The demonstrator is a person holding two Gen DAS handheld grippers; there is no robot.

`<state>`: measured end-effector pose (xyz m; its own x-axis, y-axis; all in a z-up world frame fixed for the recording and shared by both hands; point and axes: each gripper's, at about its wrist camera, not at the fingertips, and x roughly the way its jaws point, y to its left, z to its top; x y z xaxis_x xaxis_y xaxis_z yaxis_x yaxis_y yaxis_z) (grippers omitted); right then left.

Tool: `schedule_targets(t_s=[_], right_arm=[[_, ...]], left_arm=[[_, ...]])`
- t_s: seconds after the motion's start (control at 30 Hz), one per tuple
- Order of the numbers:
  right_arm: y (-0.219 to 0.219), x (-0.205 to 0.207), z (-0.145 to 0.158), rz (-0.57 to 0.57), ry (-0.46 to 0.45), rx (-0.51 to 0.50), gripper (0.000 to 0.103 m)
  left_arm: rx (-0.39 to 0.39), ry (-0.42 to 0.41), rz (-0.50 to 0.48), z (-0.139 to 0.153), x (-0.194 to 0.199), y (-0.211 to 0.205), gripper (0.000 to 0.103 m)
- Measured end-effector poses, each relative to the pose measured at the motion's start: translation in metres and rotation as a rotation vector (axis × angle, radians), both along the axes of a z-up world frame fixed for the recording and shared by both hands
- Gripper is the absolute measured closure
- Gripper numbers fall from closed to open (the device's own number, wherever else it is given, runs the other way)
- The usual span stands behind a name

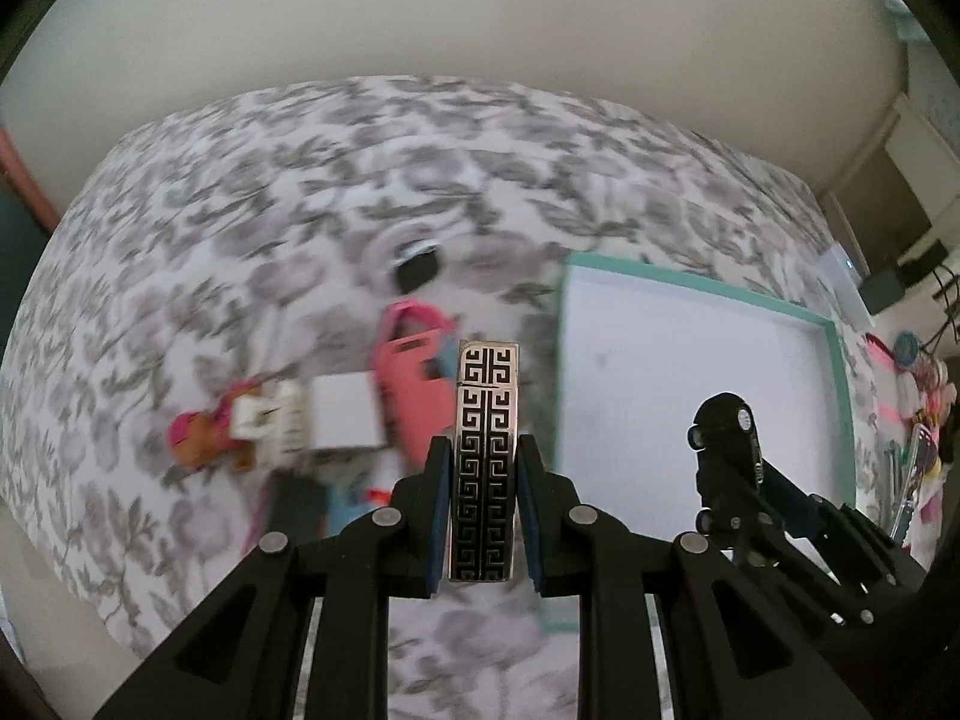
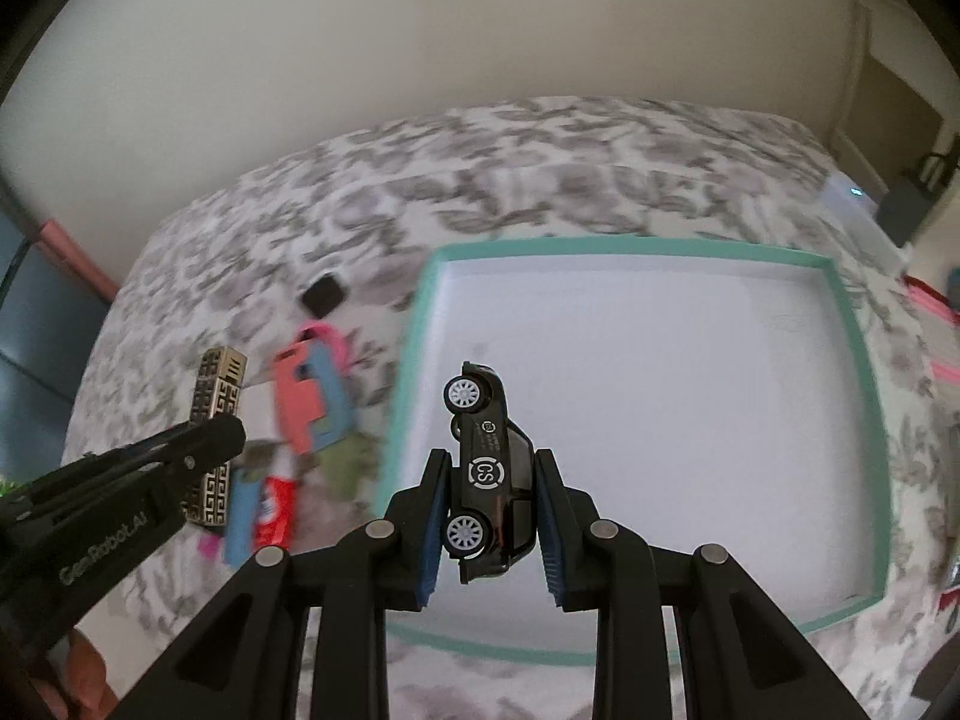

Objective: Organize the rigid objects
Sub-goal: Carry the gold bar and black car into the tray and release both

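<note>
Grippers both loaded and held in the air over a grey-and-white floral bedspread point(image 1: 240, 192).

Left gripper point(image 1: 483, 480): jaws closed on a metal lighter point(image 1: 485, 450) with a black Greek-key pattern on silver. Pads clamp its two narrow sides, low on the body. Long axis runs straight along the fingers, cap end pointing forward, away from the camera; the seam of the cap shows just below the far end. In the right wrist view the same lighter point(image 2: 216, 420) sticks out past the left gripper's fingers point(image 2: 204, 444), tilted slightly, cap end up and away.

Right gripper point(image 2: 492, 498): jaws closed on a black toy car point(image 2: 489, 468). Car lies on its side in the grip, long axis along the fingers, one end pointing forward. Left pad presses the wheel side, right pad the roof side. Two white-spoked wheels face left; a "CS" roundel on the door faces the camera. Car hangs above the near-left part of the box.

Box point(image 2: 852, 360): shallow, teal-rimmed, white floor, lying flat on the bedspread, to the right of the left gripper.

Left of the box, on the bedspread, blurred: a pink case point(image 1: 414, 384), a small black square object point(image 1: 417, 270), a white box point(image 1: 345, 414), other small items I cannot identify.
</note>
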<state>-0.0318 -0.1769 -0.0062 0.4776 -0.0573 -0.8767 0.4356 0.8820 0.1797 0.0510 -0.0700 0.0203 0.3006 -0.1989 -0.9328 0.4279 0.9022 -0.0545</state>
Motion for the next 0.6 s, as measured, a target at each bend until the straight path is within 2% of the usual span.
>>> schedule_targets(t_s=[0.17, 0.47, 0.6], right_arm=[[-0.035, -0.008, -0.007, -0.081, 0.026, -0.009, 0.074], [-0.091, -0.026, -0.011, -0.230, 0.087, -0.113, 0.074], [-0.105, -0.029, -0.017, -0.255, 0.113, -0.138, 0.074]], left_arm=[[0.003, 0.009, -0.024, -0.004, 0.002, -0.034, 0.081], [0.005, 0.027, -0.081, -0.022, 0.000, -0.090, 0.081], [0.003, 0.032, -0.112, -0.031, -0.006, -0.106, 0.081]])
